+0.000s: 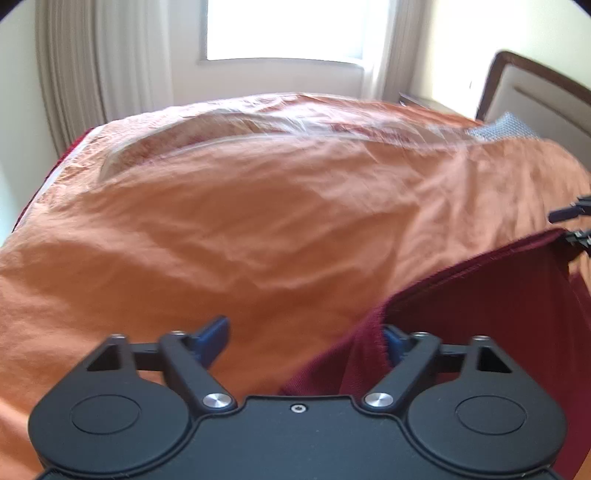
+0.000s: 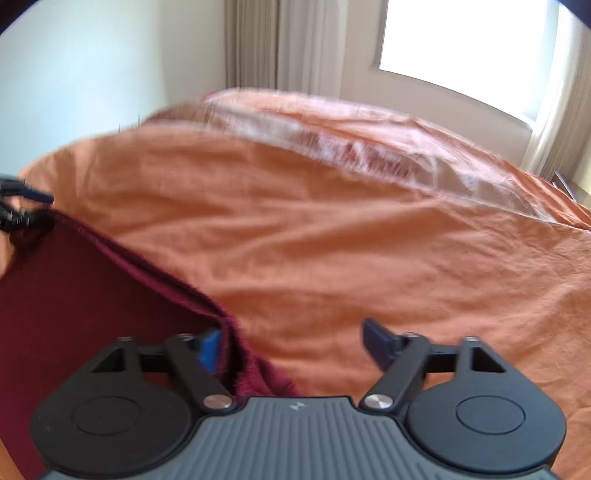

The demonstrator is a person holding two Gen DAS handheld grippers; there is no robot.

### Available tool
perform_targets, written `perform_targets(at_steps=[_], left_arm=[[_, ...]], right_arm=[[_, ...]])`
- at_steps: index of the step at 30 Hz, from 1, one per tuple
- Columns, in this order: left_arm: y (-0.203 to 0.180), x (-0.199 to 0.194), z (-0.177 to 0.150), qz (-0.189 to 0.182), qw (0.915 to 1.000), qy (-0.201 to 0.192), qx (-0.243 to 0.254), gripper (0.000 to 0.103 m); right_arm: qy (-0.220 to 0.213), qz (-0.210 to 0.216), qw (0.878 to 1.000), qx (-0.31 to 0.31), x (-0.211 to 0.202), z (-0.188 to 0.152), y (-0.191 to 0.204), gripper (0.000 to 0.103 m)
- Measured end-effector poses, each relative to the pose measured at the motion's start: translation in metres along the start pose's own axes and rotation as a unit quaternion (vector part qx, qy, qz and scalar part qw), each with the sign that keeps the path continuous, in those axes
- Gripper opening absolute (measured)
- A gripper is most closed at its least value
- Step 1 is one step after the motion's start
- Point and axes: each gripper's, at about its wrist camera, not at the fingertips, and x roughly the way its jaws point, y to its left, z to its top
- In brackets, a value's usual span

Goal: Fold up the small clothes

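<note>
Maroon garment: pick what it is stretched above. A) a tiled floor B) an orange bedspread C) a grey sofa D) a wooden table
B: the maroon garment hangs taut between the left gripper and right gripper, with the wrinkled orange bedspread spread beneath and beyond it.

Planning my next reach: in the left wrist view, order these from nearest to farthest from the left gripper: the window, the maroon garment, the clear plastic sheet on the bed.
1. The maroon garment: draped at the right finger of the left gripper, low right.
2. The clear plastic sheet: across the far part of the orange bedspread, centre.
3. The window: on the wall behind the bed, top centre.
</note>
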Motion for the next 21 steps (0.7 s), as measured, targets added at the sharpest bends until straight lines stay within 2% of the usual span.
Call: perform_targets(at_steps=[1,3,6,8,9,11,14,17,18,20,21], left_arm=[[0.001,0.004,0.002,0.0,0.9999,0.012,-0.005,0.093],[0.0,0.012,0.001,0.002,0.9993,0.036,0.0,0.093],[-0.002,0.02,-0.006,0.017,0.9987,0.048,0.003,0.093],[0.006,0.025,-0.008,0.0,0.9979,0.059,-0.029,0.093],[0.013,0.027,-0.008,-0.013,0.9965,0.065,-0.051,0.093],[0.024,0.028,-0.01,-0.029,0.9948,0.06,-0.078,0.095],[0.036,0.02,-0.01,-0.057,0.9926,0.022,-0.104,0.097],[0.04,0.016,-0.007,-0.06,0.9904,0.006,-0.124,0.103],[0.039,0.02,-0.004,-0.051,0.9912,0.017,-0.121,0.103],[0.035,0.034,-0.001,-0.038,0.9907,0.067,-0.113,0.102],[0.035,0.042,-0.002,-0.043,0.9876,0.101,-0.112,0.102]], right_arm=[[0.004,0.014,1.0,0.014,0.001,0.001,-0.005,0.093],[0.03,0.043,0.998,0.041,0.009,0.0,-0.013,0.095],[0.042,0.049,0.996,0.066,0.02,-0.002,-0.021,0.096],[0.054,0.11,0.983,0.137,0.025,-0.006,-0.038,0.102],[0.053,0.132,0.975,0.174,0.027,-0.006,-0.047,0.103],[0.02,0.131,0.97,0.204,0.021,-0.007,-0.06,0.103],[-0.055,0.086,0.975,0.199,-0.002,-0.003,-0.066,0.102],[-0.085,0.082,0.975,0.187,-0.02,-0.001,-0.061,0.102],[-0.087,0.091,0.976,0.181,-0.024,-0.002,-0.056,0.103],[-0.08,0.156,0.969,0.174,-0.029,-0.006,-0.043,0.103],[-0.065,0.19,0.964,0.172,-0.028,-0.011,-0.032,0.103]])
